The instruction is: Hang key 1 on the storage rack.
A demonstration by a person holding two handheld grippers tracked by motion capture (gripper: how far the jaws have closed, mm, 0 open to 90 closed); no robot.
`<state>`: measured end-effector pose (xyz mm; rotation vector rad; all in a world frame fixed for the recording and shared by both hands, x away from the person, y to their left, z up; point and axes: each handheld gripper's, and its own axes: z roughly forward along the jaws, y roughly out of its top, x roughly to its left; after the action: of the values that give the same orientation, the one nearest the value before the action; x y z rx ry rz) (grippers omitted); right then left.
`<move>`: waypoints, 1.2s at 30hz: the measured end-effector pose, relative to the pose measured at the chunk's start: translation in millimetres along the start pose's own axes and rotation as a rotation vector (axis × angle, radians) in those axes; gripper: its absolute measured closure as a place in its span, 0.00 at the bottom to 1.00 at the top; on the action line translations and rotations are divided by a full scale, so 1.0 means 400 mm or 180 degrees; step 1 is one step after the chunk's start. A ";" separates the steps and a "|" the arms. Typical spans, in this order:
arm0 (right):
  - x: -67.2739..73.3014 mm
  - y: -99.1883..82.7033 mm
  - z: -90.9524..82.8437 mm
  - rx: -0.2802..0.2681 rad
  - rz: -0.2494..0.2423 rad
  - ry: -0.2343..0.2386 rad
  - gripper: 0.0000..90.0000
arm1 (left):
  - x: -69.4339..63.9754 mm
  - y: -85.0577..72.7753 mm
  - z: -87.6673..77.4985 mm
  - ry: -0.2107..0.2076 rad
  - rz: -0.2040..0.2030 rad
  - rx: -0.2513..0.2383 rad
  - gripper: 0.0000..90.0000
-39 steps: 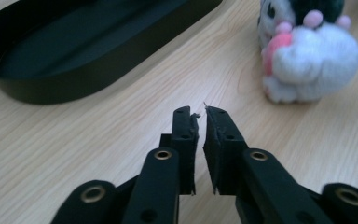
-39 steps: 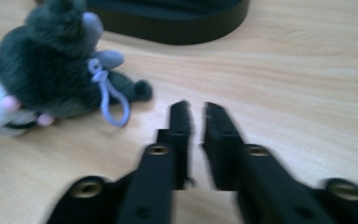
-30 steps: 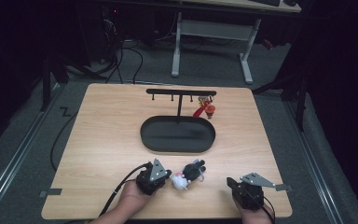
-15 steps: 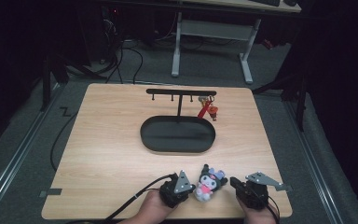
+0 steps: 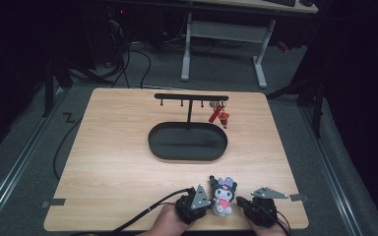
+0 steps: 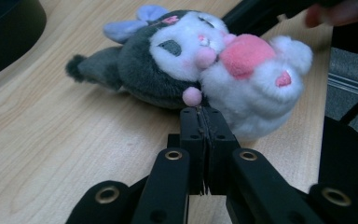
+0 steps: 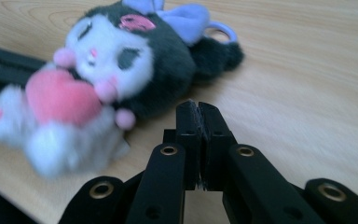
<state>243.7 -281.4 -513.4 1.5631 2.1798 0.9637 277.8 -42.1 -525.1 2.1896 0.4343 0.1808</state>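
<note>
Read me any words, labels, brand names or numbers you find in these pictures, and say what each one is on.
There is no readable text.
Plush toy: a face, a pink heart and a bow, no lettering.
Red keychain on the black rack: too small to tell whether it carries print.
Black tray and wooden table: no markings.

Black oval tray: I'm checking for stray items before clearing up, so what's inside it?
The black oval tray looks empty in the high view, with a T-shaped hook stand rising at its back edge. A red keychain hangs from the stand's right end, beyond the tray.
</note>
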 end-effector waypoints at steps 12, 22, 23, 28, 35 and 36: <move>-0.029 0.074 0.038 -0.0151 -0.0218 -0.0262 0.93 | 0.027 0.005 0.001 0.0108 -0.0045 0.0019 0.95; -0.058 0.058 0.025 -0.0117 -0.0096 -0.0309 0.86 | 0.206 -0.103 -0.217 0.0925 -0.0218 -0.0023 0.85; -0.059 0.057 0.028 -0.0107 -0.0088 -0.0314 0.85 | 0.221 -0.111 -0.236 0.0992 -0.0232 -0.0024 0.85; -0.059 0.052 0.033 -0.0049 -0.0035 -0.0337 0.84 | 0.302 -0.182 -0.351 0.1321 -0.0392 -0.0032 0.83; -0.056 0.045 0.033 -0.0011 0.0008 -0.0393 0.80 | 0.347 -0.249 -0.387 0.1428 -0.0466 0.0056 0.73; -0.055 0.044 0.033 -0.0006 0.0016 -0.0400 0.79 | 0.351 -0.250 -0.389 0.1471 -0.0448 0.0048 0.69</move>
<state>272.3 -293.5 -514.7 1.5843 2.0897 0.8448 340.2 181.3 -512.9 2.1147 0.8446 0.6128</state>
